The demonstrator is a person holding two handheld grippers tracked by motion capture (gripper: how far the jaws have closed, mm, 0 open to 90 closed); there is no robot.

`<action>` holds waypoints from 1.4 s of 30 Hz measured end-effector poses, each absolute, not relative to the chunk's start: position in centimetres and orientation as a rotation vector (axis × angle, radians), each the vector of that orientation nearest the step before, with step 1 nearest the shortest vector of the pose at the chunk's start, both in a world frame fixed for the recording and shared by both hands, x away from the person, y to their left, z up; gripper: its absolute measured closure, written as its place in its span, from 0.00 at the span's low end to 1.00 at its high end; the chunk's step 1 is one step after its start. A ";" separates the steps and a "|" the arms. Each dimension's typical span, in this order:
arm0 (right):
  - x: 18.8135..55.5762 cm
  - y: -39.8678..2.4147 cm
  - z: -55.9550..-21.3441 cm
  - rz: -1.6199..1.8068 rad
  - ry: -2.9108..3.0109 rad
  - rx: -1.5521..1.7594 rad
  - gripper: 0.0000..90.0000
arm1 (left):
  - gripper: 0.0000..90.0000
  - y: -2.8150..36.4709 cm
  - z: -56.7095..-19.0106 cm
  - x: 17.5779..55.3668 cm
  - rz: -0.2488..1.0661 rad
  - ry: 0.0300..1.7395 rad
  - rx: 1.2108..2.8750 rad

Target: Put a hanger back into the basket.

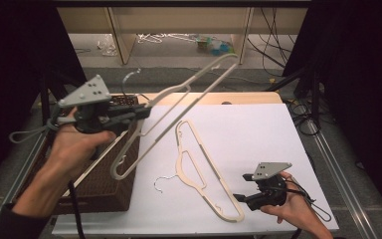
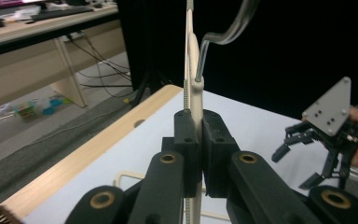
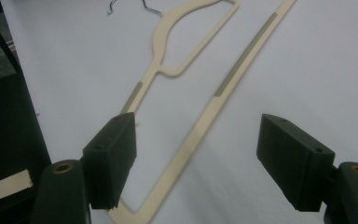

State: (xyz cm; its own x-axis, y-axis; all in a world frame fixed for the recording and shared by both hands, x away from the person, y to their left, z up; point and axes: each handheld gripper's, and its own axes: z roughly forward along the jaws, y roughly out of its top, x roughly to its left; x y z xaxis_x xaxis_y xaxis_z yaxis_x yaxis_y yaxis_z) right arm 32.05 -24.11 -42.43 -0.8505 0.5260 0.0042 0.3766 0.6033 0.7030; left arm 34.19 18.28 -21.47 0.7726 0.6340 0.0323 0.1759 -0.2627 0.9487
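Note:
My left gripper is raised over the table's left side, shut on the neck of a cream hanger. That hanger hangs in the air, slanting up toward the far right, with its wire hook behind the jaws. In the left gripper view both pads pinch the hanger just below its hook. A second cream hanger lies flat on the white table top. My right gripper sits low at that hanger's near end, open. In the right gripper view the hanger's long bar runs between the spread jaws, untouched.
A brown wicker basket stands at the table's left edge, under my left forearm. The white table top stretches bare to the right and back. Cables and small clutter lie on the floor beyond the table.

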 end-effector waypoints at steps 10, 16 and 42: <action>32.0 -24.2 -42.9 1.063 2.635 0.779 0.28 | 0.95 24.1 -21.6 34.7 0.607 0.736 1.798; 31.9 -24.1 -43.2 1.074 2.623 0.793 0.28 | 0.95 27.8 -23.2 35.1 0.665 0.808 1.792; 31.9 -24.3 -43.7 1.053 2.636 0.801 0.28 | 0.95 37.6 -29.4 38.4 0.985 0.529 2.222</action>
State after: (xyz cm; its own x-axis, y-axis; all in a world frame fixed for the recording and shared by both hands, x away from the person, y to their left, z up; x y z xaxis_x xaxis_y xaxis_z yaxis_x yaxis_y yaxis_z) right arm 31.93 -24.27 -43.70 -0.8355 0.5490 0.0216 0.4128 0.6013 0.6841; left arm 38.38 37.60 -29.37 0.6377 0.5815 0.5052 0.0994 -0.7125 0.6946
